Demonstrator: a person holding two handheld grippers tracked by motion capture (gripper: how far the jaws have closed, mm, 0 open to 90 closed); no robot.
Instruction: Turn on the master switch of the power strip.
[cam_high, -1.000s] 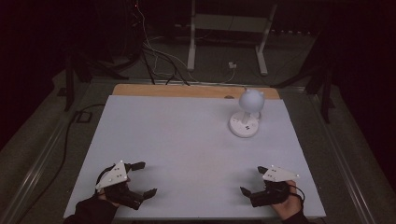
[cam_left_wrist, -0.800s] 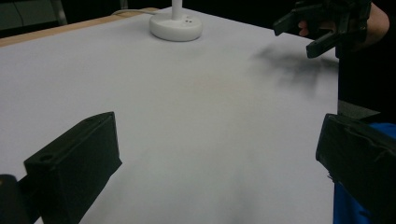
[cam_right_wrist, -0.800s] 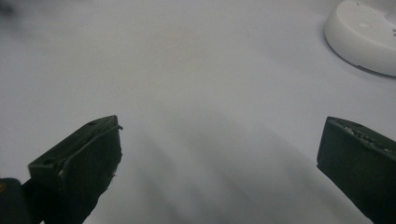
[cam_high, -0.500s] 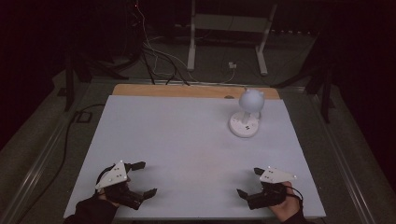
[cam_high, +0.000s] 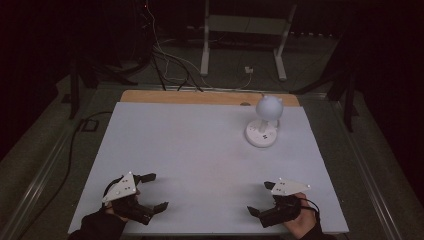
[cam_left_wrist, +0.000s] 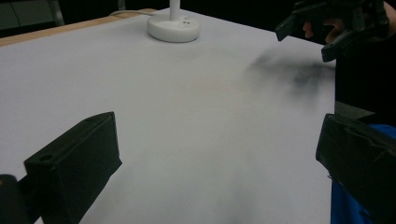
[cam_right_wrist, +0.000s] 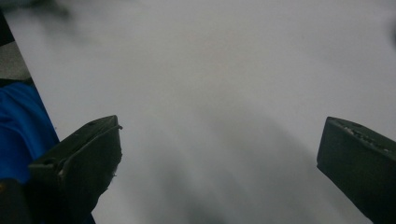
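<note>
The small white lamp (cam_high: 263, 124) stands at the counter's (cam_high: 200, 150) far right. Well nearer than the lamp, the left gripper (cam_high: 150, 192) and right gripper (cam_high: 260, 199) wait, fingers spread, probably ready to reach.

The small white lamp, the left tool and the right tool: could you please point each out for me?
small white lamp (cam_high: 261, 135), high view, on its round base.
left tool (cam_high: 152, 191), high view, midway between its open jaw tips.
right tool (cam_high: 261, 198), high view, midway between its open jaw tips.

White lamp (cam_high: 262, 127), white table (cam_high: 190, 150), black jaws
</note>
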